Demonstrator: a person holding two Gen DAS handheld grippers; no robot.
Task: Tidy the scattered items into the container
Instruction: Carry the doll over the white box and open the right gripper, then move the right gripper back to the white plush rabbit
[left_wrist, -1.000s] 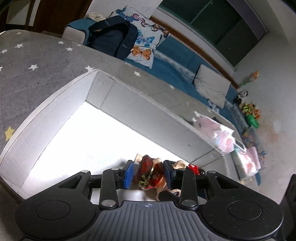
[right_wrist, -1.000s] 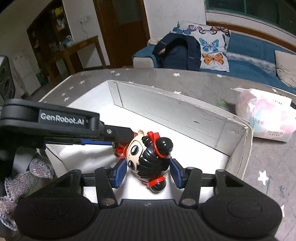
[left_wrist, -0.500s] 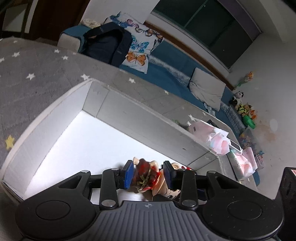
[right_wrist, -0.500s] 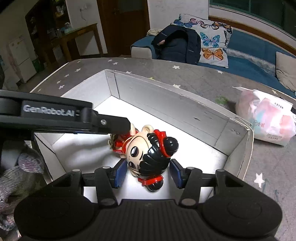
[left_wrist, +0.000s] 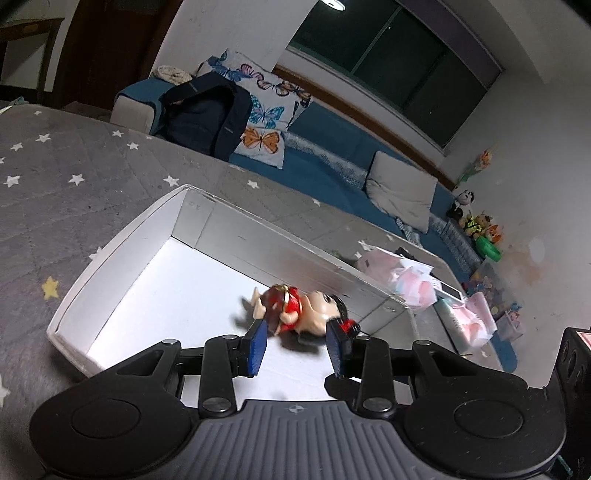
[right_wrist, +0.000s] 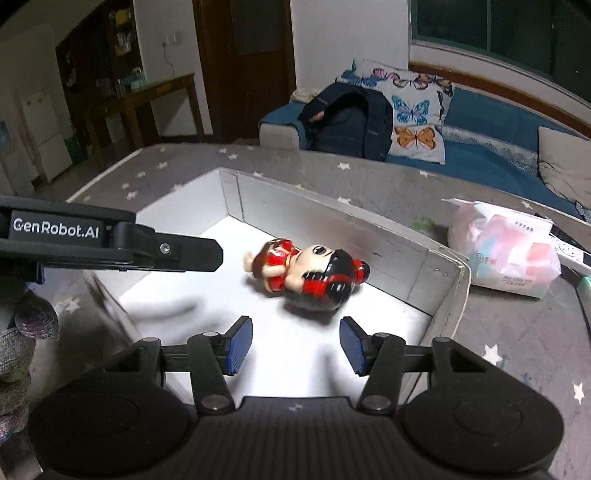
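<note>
A small doll (left_wrist: 295, 308) in a red dress with black hair lies on its side on the floor of the white box (left_wrist: 122, 236), near the far wall. My left gripper (left_wrist: 296, 345) hovers open just short of it, its pads clear of the doll. In the right wrist view the doll (right_wrist: 310, 273) lies free in the box (right_wrist: 332, 221). My right gripper (right_wrist: 295, 345) stands open above the box floor, nearer than the doll. The left gripper's finger (right_wrist: 184, 254) reaches in from the left, apart from the doll.
The box sits on a grey star-patterned cloth (right_wrist: 517, 332). A pink and white tissue packet (right_wrist: 506, 254) lies right of the box, with a remote (right_wrist: 569, 251) behind it. A sofa with a dark backpack (right_wrist: 347, 125) stands beyond. A knitted sleeve (right_wrist: 22, 332) shows at left.
Both grippers held the doll a second ago, left on the body and right on the head. They let go and drew back and up; the doll now lies on the box floor.
</note>
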